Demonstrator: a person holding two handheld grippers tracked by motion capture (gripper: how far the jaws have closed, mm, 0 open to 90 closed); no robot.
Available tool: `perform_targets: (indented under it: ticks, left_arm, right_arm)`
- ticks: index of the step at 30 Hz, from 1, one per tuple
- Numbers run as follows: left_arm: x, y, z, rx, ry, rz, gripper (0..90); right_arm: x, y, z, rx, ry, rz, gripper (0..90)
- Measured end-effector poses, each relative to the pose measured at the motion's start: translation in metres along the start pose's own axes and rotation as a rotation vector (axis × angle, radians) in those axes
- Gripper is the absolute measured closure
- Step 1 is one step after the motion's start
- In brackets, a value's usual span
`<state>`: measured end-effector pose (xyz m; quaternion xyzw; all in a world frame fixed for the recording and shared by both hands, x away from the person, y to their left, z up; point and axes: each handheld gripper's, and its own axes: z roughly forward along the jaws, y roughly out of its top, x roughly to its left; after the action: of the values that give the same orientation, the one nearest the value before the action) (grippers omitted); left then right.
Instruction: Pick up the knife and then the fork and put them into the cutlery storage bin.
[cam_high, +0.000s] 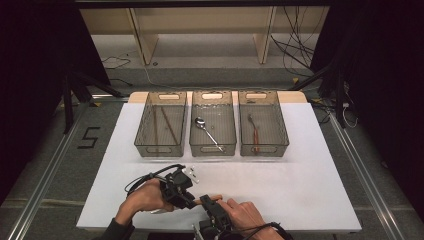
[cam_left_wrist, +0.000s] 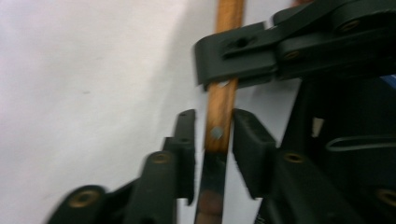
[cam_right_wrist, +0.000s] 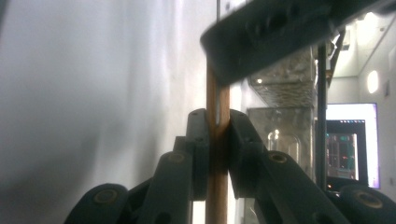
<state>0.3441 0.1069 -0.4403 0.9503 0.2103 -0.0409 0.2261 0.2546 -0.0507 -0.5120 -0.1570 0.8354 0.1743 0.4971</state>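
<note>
The wooden-handled knife sits at the bench's near edge, clamped tight by the right gripper. The left gripper straddles the handle, slightly open. It should close squarely before the right lets go.

Three bins in a row at the far side of my tabletop.
Left bin holds sticks, middle a spoon, right a fork; both grippers meet near me, left gripper beside right gripper.
</note>
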Motion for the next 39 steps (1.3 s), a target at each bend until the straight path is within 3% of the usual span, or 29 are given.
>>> perform_targets:
  ticks: [5,10,13,16,19,24,28,32,37,39]
  left_arm:
    - [0.009,-0.006,-0.014,-0.09,0.031,-0.053,58.0]
    - [0.016,-0.011,-0.025,-0.145,0.041,-0.068,48.8]
    - [0.02,-0.015,-0.033,-0.2,0.08,-0.102,41.9]
    - [0.025,-0.019,-0.038,-0.226,0.11,-0.14,36.2]
    - [0.034,-0.025,-0.041,-0.264,0.126,-0.179,33.3]
    - [0.042,-0.032,-0.048,-0.335,0.194,-0.231,29.8]
    - [0.048,-0.039,-0.052,-0.395,0.243,-0.281,28.4]
    - [0.053,-0.045,-0.052,-0.419,0.272,-0.307,25.7]
    - [0.053,-0.05,-0.054,-0.468,0.308,-0.313,24.1]
    - [0.053,-0.053,-0.054,-0.485,0.318,-0.321,23.9]
  right_arm:
    - [-0.004,-0.006,-0.001,0.016,-0.004,0.008,81.2]
    - [-0.007,-0.011,-0.002,0.036,-0.009,0.019,81.3]
    - [-0.008,-0.014,-0.002,0.046,-0.013,0.028,81.3]
    - [-0.011,-0.019,-0.002,0.059,-0.015,0.033,81.3]
    - [-0.014,-0.025,-0.003,0.061,-0.007,0.054,81.3]
    - [-0.021,-0.037,-0.006,0.089,-0.008,0.094,81.3]
    - [-0.031,-0.051,-0.009,0.111,0.002,0.142,81.3]
    - [-0.04,-0.066,-0.012,0.131,0.0,0.195,81.3]
    - [-0.055,-0.087,-0.015,0.172,0.011,0.299,81.3]
    - [-0.061,-0.095,-0.017,0.175,0.02,0.368,81.3]
